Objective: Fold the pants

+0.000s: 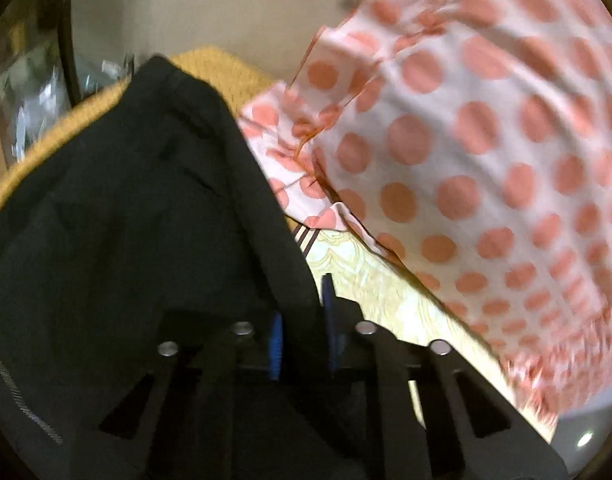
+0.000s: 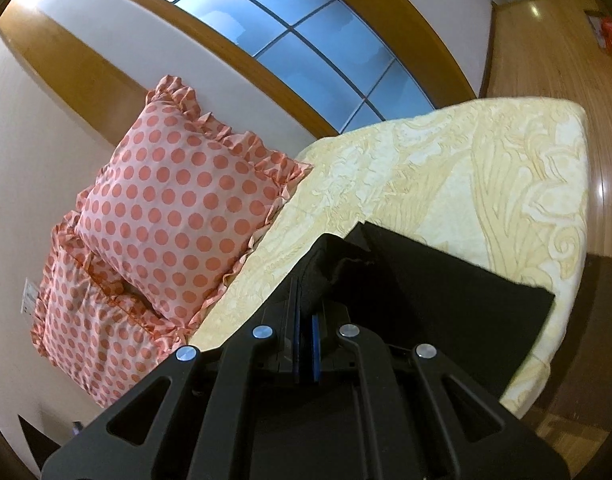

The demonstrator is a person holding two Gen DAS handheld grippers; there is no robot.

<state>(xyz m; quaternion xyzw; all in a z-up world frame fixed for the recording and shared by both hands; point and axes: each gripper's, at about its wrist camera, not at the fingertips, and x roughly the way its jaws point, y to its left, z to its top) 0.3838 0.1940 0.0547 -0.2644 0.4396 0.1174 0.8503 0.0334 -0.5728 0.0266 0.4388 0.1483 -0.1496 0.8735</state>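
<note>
while both grippers clamp black pants (image 2: 445, 280) on the bed (image 2: 445, 168), the right gripper (image 2: 306, 344) and left gripper (image 1: 302, 332) have jaws clenched on cloth. lift evenly, keeping edges aligned, away from the dotted pillow (image 2: 178, 208).

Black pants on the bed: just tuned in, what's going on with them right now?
A person is folding the black pants on the yellow patterned bedspread with a handheld gripper in each hand. The right gripper is shut on a bunched edge of the fabric. In the blurred left wrist view, the left gripper has its pads close together with dark cloth running between them, though a firm pinch can't be confirmed. Polka-dot pillows sit at the head of the bed, beside the pants.
</note>
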